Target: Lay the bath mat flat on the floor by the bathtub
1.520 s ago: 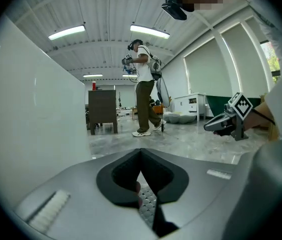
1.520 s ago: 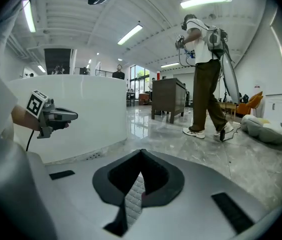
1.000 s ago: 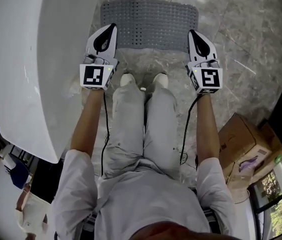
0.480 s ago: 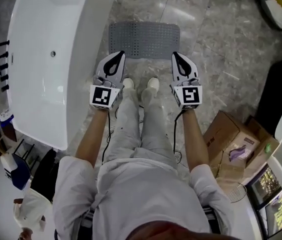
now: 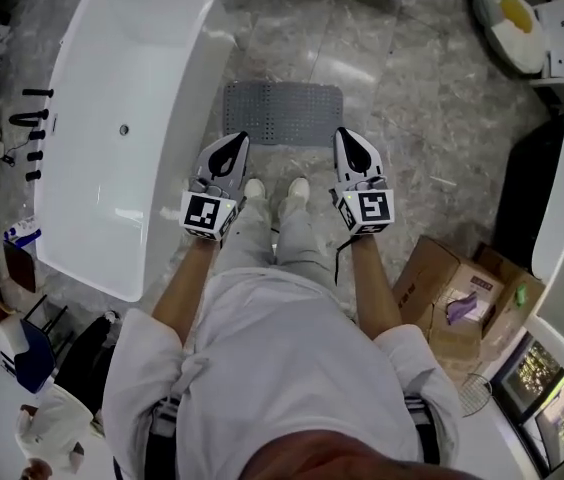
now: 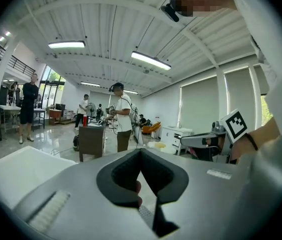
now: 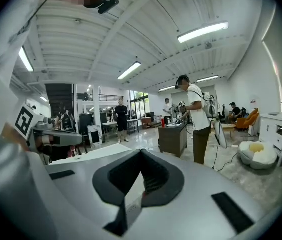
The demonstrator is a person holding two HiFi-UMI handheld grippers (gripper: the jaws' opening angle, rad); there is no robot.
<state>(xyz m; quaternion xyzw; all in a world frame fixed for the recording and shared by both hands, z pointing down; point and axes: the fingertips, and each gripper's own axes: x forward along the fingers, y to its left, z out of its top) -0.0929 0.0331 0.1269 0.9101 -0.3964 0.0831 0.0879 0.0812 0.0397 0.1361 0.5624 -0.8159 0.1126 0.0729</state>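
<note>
Mat (image 5: 284, 113) lies flat on floor (image 5: 412, 88) at your 12 o'clock, bathtub (image 5: 122, 118) at its 9 o'clock. Your left gripper (image 5: 230, 140) and right gripper (image 5: 346, 136) hover above, fingers closed, empty. Task looks done.

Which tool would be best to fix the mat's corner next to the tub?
Left, probably. The left tool is on the bathtub side, lined up with that corner of the bath mat; the right tool is by the far corner. Both are shut and empty.
</note>
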